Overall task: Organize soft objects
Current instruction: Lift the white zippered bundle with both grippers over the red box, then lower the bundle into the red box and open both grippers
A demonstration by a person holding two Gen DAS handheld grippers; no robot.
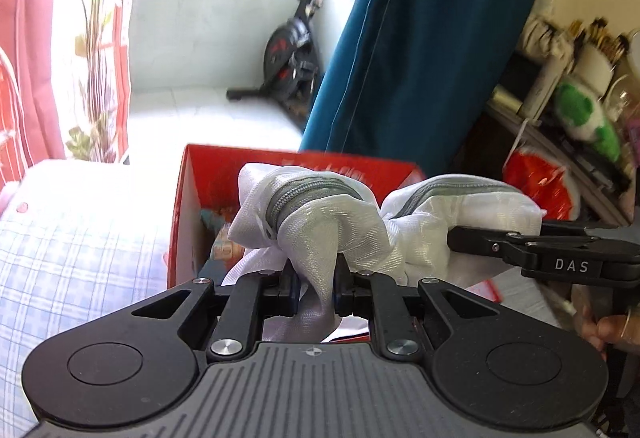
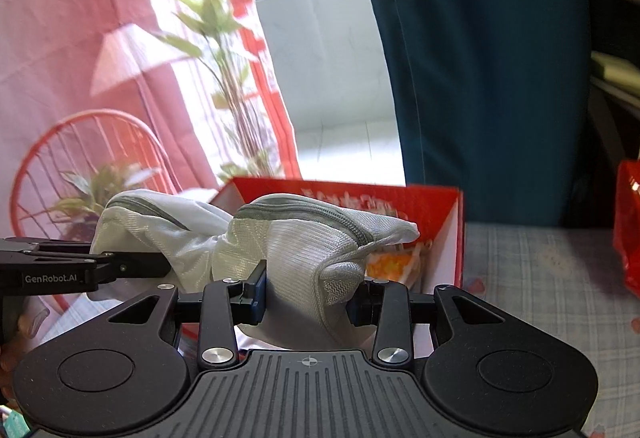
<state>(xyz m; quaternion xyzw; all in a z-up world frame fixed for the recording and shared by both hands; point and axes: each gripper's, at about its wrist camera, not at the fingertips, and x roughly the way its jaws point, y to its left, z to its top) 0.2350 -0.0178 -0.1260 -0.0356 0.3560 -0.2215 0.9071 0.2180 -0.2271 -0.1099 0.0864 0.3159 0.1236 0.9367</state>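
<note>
A white mesh bag (image 1: 320, 222) with a grey zipper hangs bunched between both grippers, above an open red box (image 1: 200, 178) on the bed. My left gripper (image 1: 314, 290) is shut on the bag's left part. My right gripper comes in from the right in the left wrist view (image 1: 454, 238), shut on the bag's right part. In the right wrist view the right gripper (image 2: 306, 298) pinches the bag (image 2: 296, 242) over the red box (image 2: 452, 206); the left gripper (image 2: 166, 266) holds the other end at left.
A checked bedsheet (image 1: 72, 246) lies under the box. A teal curtain (image 1: 420, 38) hangs behind, an exercise bike (image 1: 296, 50) beyond it. A cluttered shelf (image 1: 572, 98) and a red plastic bag (image 1: 540, 186) are at right. A red wire chair (image 2: 80, 158) and plants stand left.
</note>
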